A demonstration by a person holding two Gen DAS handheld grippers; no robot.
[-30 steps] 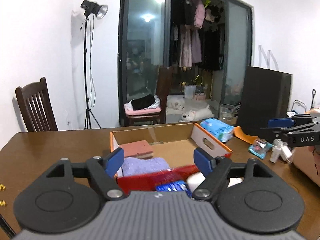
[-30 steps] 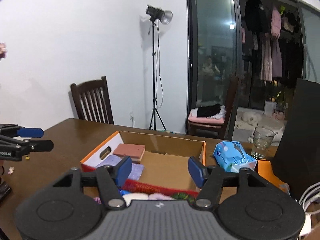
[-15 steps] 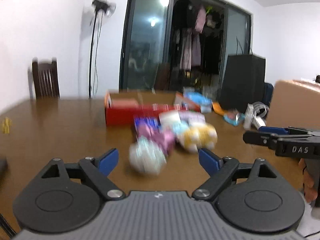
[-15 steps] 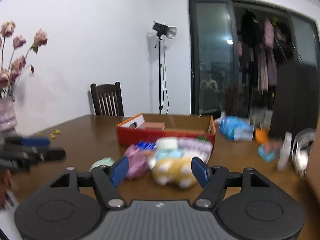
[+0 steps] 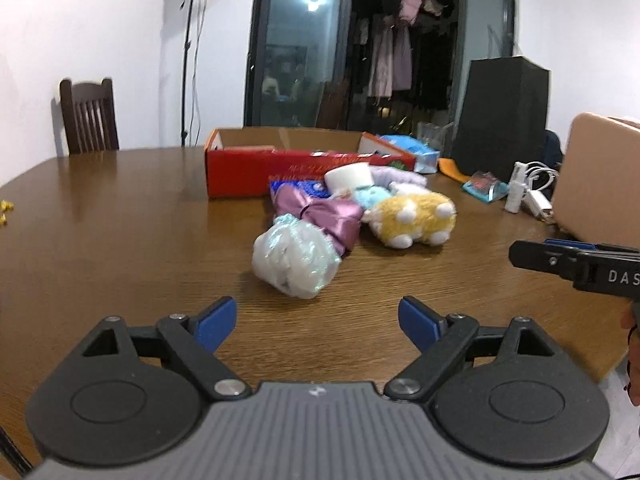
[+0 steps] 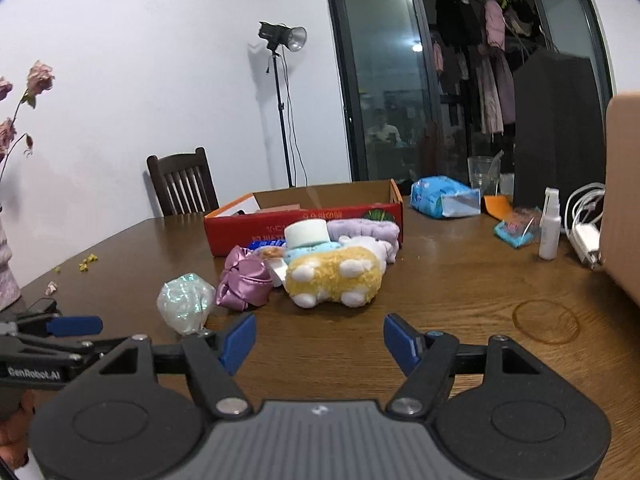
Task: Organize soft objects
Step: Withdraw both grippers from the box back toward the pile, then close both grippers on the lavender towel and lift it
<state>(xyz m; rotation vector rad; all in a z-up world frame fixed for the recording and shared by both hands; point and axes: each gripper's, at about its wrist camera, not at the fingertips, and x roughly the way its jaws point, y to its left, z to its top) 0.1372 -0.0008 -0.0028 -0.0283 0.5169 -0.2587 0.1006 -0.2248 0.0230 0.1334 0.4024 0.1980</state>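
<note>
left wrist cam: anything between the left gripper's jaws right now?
No. The left gripper stands open over bare table, and the shiny white bundle lies ahead of its fingertips, untouched.

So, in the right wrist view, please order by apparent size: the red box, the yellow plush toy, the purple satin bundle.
1. red box, the widest, though farthest away.
2. yellow plush toy.
3. purple satin bundle, clearly smaller than the toy beside it.
</note>
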